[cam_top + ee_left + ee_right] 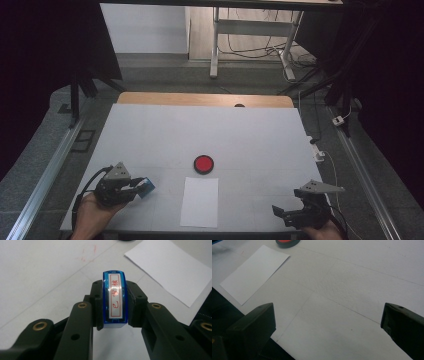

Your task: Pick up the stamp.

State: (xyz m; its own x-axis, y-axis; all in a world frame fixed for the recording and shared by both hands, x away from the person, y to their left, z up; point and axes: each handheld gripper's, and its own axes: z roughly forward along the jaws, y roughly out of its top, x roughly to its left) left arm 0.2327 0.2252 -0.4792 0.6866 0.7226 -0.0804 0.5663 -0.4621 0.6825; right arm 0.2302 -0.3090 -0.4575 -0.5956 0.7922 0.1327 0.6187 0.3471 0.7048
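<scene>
A blue stamp [114,298] with a white label and red characters is clamped between the jaws of my left gripper [115,287]. In the high view my left gripper [140,186] sits at the near left of the table, and the blue stamp [147,185] points toward the white sheet of paper [200,201]. A round red ink pad [203,163] lies just beyond the sheet. Over the near right corner my right gripper [280,212] stands open, and in its own view the right gripper [328,312] has only bare table between its jaws.
The white table top [200,125] has a wooden strip along its far edge [205,99]. A white plug and cable [319,152] hang at the right edge. Metal rails [47,170] run along the floor on both sides, and a desk frame [250,30] stands beyond.
</scene>
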